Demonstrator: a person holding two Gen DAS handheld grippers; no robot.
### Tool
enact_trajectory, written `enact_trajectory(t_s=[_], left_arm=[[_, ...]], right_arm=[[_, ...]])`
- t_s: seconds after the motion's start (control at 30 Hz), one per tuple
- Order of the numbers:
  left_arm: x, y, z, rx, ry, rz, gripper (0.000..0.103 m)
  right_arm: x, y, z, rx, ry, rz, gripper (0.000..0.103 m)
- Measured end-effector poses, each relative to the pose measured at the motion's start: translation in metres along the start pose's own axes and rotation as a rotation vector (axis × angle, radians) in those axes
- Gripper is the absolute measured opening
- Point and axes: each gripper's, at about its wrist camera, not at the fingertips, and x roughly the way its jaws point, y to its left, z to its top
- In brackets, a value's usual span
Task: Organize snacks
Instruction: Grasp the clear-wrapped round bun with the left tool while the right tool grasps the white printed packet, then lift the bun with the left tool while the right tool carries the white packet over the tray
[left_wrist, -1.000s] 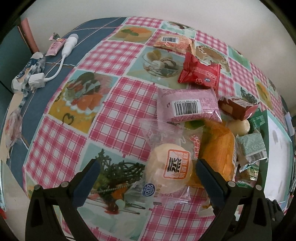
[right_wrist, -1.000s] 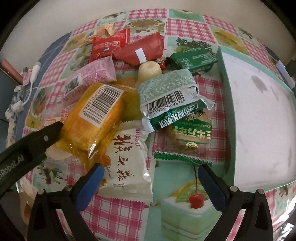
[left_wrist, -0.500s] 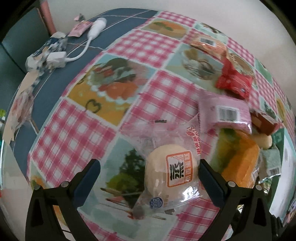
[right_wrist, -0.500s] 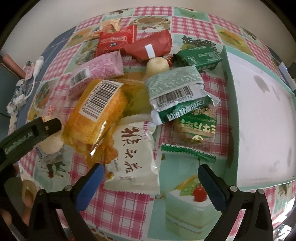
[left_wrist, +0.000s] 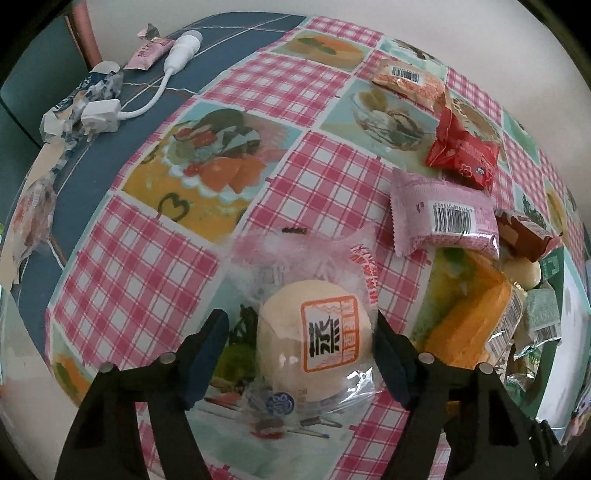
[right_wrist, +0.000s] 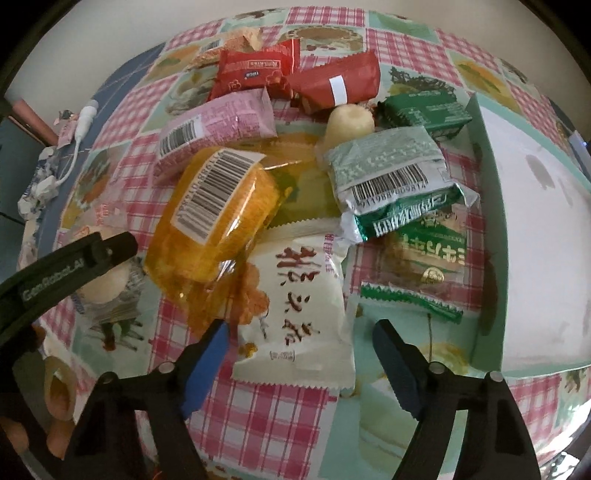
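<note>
A round cream bun in clear wrap (left_wrist: 314, 332) lies on the checked tablecloth between the open jaws of my left gripper (left_wrist: 301, 354); its right pad touches the wrap, the left stands apart. In the right wrist view my right gripper (right_wrist: 301, 354) is open over a white packet with red characters (right_wrist: 299, 317). Beyond it lie an orange cake pack (right_wrist: 218, 218), a pink packet (right_wrist: 218, 129), green-and-silver packets (right_wrist: 395, 177), a dark green packet (right_wrist: 424, 112) and red packets (right_wrist: 295, 77). The left gripper's arm (right_wrist: 66, 266) shows at that view's left.
A teal box with a white inside (right_wrist: 532, 236) stands right of the pile. A white cable and plug (left_wrist: 103, 114) and torn wrappers (left_wrist: 144, 55) lie on the blue table part at far left. The tablecloth's near edge drops off just below both grippers.
My left gripper has narrowed around the bun and moved closer over it. The right gripper has also narrowed, over the white packet.
</note>
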Motion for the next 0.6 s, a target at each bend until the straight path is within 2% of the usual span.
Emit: enact_trajectory(t_s=[0.1,0.17,0.27,0.37,0.6], left_arm=[[0.004,-0.008,-0.007,-0.002,0.004,0.002,0.076],[0.004,-0.008,-0.01,0.005,0.005,0.005,0.072],[0.006,-0.013,-0.011,0.019,0.0,0.0,0.06],[0.006,-0.019,-0.015,0.029,-0.003,0.004,0.055],[-0.004,-0.018,-0.026,0.019,0.004,0.019,0.054]], right_arm=[[0.001,0.003,0.001,-0.018,-0.015,-0.019,0.077],[0.001,0.006,0.002,-0.026,-0.027,-0.029,0.063],[0.002,0.014,0.004,-0.029,-0.039,-0.029,0.062],[0.0,0.015,0.006,-0.028,-0.04,-0.022,0.06],[-0.009,-0.002,0.002,0.0,-0.04,0.003,0.06]])
